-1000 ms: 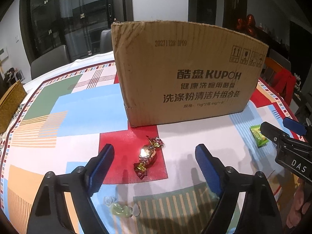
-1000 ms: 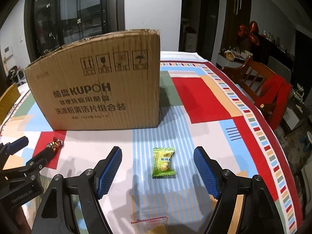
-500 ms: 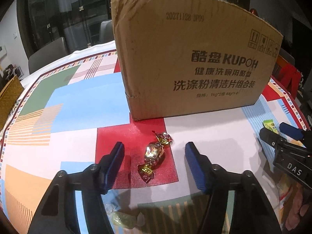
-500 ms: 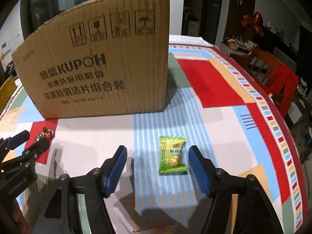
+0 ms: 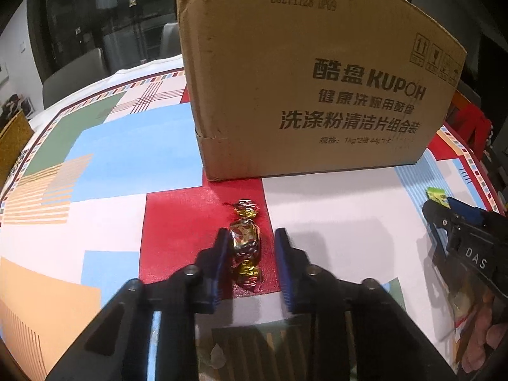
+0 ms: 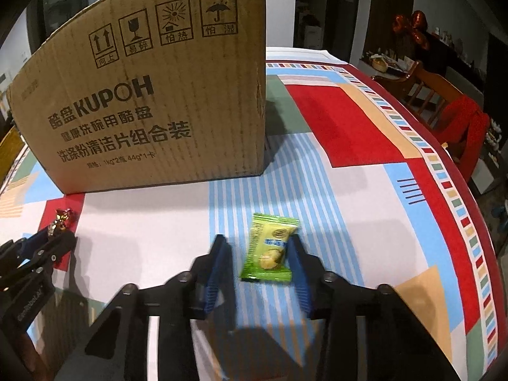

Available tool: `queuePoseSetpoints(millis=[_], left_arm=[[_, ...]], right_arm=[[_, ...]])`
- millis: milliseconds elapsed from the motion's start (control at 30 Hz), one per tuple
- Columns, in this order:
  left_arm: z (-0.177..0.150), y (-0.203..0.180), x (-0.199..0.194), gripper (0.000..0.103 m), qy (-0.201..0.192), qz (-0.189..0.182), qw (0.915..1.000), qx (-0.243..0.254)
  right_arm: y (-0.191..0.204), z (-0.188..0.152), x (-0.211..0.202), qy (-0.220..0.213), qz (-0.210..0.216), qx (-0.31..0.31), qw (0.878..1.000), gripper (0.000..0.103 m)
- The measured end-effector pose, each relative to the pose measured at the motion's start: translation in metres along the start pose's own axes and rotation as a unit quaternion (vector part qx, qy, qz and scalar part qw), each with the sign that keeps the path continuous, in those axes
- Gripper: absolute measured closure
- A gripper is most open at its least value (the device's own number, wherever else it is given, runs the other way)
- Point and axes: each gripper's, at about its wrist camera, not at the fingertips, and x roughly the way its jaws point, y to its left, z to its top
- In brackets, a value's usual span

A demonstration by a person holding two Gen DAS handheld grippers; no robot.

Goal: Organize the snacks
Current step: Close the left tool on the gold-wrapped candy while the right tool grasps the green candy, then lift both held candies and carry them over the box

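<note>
We are at the pickup step, both jaws closing: our left gripper (image 5: 250, 247) around the foil candy (image 5: 244, 243), our right gripper (image 6: 258, 254) around the green packet (image 6: 270, 250), both lying near the box (image 5: 301, 73); next we should pinch fully, then lift them into it.

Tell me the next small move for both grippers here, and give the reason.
Probably finish closing, then lift. The left gripper is closing around the gold-wrapped candy, with a gap left at one finger. The right gripper is closing around the green snack packet, one finger touching, the other apart. Both snacks lie on the tablecloth before the cardboard box.
</note>
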Motion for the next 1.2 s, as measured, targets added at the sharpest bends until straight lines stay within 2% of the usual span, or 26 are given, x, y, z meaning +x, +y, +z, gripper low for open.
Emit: queuePoseSetpoints(millis=[33,333,1200], left_arm=[[0.0,0.0,-0.001,0.083,0.001,-0.001,1.0,0.0],[-0.002,-0.001,-0.005,0.085,0.004,0.0,1.0,-0.002],[0.016,-0.008,-0.056,0.085,-0.035,0.011,0.9991,-0.022]], right_arm=[[0.0,0.0,0.0,0.0,0.002,-0.001,1.0,0.075],[0.005,-0.004,-0.007,-0.002,0.01,-0.002,1.0,0.079],[0.006,0.012,-0.063,-0.054,0.032,-0.005,0.998,0.08]])
